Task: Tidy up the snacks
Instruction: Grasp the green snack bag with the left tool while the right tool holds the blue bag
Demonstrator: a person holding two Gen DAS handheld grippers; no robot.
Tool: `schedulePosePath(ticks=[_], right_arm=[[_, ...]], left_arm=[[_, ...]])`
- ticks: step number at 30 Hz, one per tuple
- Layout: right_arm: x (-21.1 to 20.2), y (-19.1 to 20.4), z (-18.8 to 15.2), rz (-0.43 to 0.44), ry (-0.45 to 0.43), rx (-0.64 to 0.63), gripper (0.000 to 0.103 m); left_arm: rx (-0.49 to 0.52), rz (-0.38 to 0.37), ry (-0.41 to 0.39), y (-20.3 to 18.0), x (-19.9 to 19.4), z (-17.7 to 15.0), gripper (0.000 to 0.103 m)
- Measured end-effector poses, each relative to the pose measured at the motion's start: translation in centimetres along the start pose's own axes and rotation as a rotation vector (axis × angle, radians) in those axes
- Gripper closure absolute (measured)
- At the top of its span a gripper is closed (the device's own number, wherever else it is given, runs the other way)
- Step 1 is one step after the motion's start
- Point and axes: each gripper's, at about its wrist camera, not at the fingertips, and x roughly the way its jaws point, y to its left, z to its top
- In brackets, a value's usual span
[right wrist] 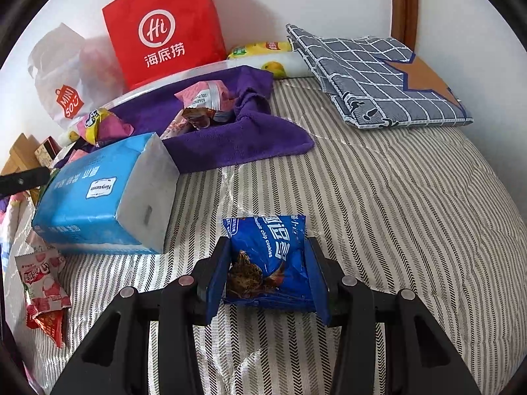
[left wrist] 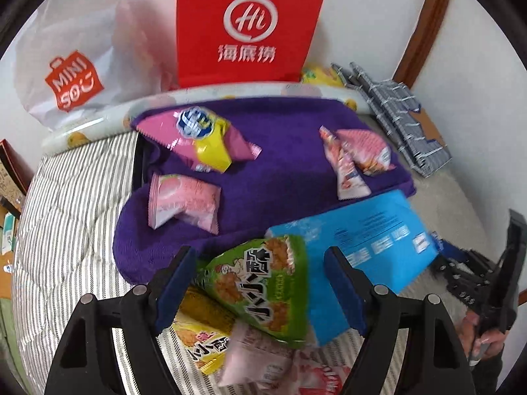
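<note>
While the right gripper point(right wrist: 268, 275) fingers clamp the blue chocolate chip cookie packet point(right wrist: 268, 256), the left gripper point(left wrist: 260, 289) fingers, apart beside the blue tissue pack point(left wrist: 355, 247), could fumble the green snack packet point(left wrist: 263, 286).

Bedroom, striped quilted bed point(right wrist: 378, 197), folded blanket point(right wrist: 378, 79)

The left hand-held gripper point(left wrist: 260, 283) was built of matte black plastic: two angular, triangulated arms with hollow cut-outs, each hinged on round silver-grey pins. Its two fingers carried flat, dark navy pads point(left wrist: 173, 288) with a felt-like face. The right hand-held gripper point(right wrist: 268, 276) had the same black linkage, silver pins and navy blue pads point(right wrist: 215, 283). A person's hand point(left wrist: 484, 335) showed at the left view's lower right edge beside a dark sleeve.
</note>
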Motion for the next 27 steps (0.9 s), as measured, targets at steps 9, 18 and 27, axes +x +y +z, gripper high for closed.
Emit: schedulePosePath(ticks=[9,18,27], right_arm=[[0.0,-0.1,0.1,-0.001,0.002,-0.003,0.057],[0.1,0.3,0.1,-0.021,0.005,-0.021,0.056],[0.2,0.4,0.1,-0.026,0.006,-0.025,0.056]], left_arm=[[-0.063,-0.058,0.006,2.5,-1.1,-1.7,0.073],[-0.094,-0.015,0.028,3.9,-1.6,-4.0,0.065],[-0.090,0.046,0.049,3.2,0.8,-2.0,0.042]])
